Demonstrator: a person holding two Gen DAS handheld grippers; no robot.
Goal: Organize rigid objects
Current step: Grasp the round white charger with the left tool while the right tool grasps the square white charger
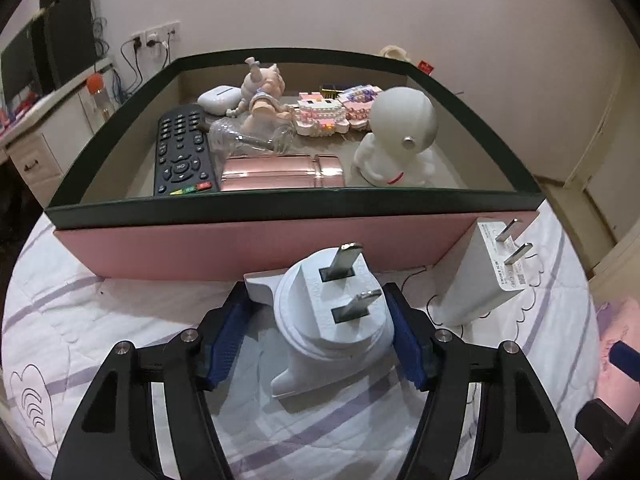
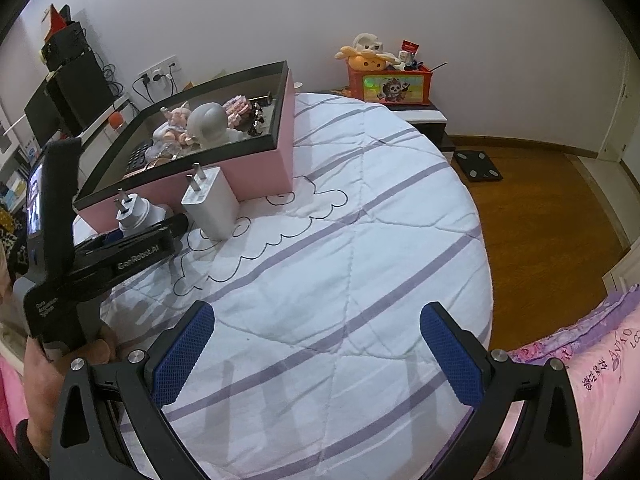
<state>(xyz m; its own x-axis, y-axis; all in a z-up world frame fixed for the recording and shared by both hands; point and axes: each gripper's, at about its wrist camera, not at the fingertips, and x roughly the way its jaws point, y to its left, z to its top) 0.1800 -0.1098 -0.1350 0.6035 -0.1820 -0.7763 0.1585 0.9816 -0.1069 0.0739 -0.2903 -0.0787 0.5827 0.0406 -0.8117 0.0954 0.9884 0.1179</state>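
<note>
The left gripper is seen partly open around the round white plug adapter, which stands on the bed quilt with its two prongs up; the right blue pad is at or touching the adapter's side, while a gap is left at the left pad, so no firm grip is shown. Just beyond the adapter, the pink box with the dark rim is placed on the quilt. Beside the box's near right corner, a white rectangular charger is stood upright, prongs up. Inside the box, a black remote, a rose-pink case, a white round-headed figure and a pig doll are laid. The right gripper is held wide open and empty above bare quilt, well apart from the box.
</note>
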